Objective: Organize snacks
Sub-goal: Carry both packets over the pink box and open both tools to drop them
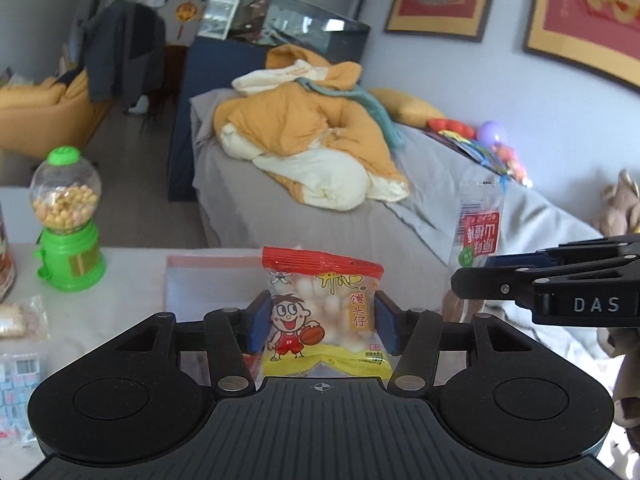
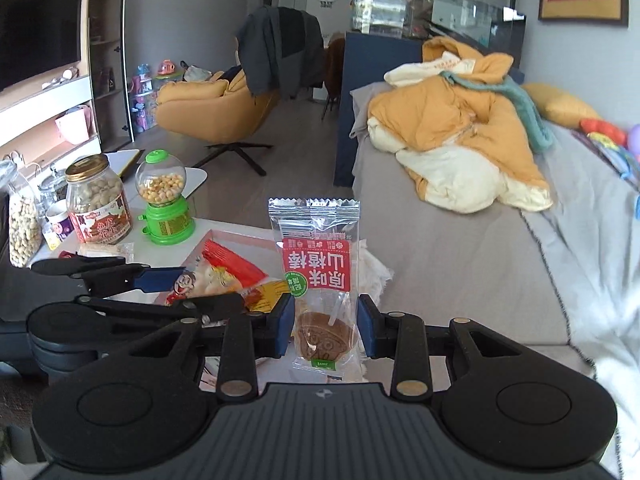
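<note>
While both packets hang above the table (image 2: pixel 240 232), the left gripper (image 1: pixel 316 322) clamps a puff bag (image 1: pixel 322 312) and the right gripper (image 2: pixel 324 330) pinches a lollipop (image 2: pixel 318 276); either slick wrapper could slip, likely onto the pink tray (image 1: pixel 208 280).

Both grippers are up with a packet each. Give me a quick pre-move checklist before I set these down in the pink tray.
1. Left gripper clamped on cartoon snack bag: ok, pads press both sides.
2. Right gripper clamped on lollipop packet: ok, held at the lower end, upright.
3. Grippers clear of each other: ok, side by side, not touching.
4. Pink tray has free space: cannot tell, the bag hides most of it.
5. Green candy dispenser out of the path: ok, standing left of the tray.
</note>
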### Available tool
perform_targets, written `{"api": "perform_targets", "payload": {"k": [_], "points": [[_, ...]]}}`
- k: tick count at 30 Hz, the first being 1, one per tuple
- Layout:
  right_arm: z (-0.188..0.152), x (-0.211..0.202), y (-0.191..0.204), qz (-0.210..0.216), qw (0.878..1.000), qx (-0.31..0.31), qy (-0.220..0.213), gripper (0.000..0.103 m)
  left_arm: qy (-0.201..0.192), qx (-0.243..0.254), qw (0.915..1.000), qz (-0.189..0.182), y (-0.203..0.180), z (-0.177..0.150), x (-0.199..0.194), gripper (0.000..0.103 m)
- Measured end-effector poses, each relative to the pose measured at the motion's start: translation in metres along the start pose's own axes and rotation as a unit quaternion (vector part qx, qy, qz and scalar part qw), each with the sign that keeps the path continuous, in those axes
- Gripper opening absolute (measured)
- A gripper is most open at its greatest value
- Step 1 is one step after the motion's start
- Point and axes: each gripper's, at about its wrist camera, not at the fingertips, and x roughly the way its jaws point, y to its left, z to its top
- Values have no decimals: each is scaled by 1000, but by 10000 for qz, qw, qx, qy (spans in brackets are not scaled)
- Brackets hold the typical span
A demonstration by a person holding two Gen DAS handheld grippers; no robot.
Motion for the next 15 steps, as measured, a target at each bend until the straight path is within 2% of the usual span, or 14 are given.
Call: {"api": "perform_targets", "payload": {"k": [2,4,7,8,9,11,12,13,15], "points": [[9,7,5,-3,10000,5,4,33,45,-251,9996,-77,14,6,-5,58],[20,13,12,31,10000,-4,0,33,250,-369,9982,-389,23,12,-3,58],[38,29,24,-57,9999,-66,73,34,1147,-248,9901,-771,19,3,31,59],[44,36,27,-86,9998,-41,179,34,1276,-2,9896,-663,13,-3,40,59],[50,45,29,-40,9994,15,355,38,1241,285,9911,-385,6,-9,45,59],[56,58,24,-9,9976,311,613,43,778,676,9943,271,-3,-20,45,58],[57,62,22,1,9968,427,680,47,607,672,9951,411,-2,-22,44,58],[57,64,21,19,9963,465,718,50,652,596,9957,282,1,-23,46,58],[54,65,23,-122,9965,405,721,52,1216,403,9913,-310,6,-26,58,61]]}}
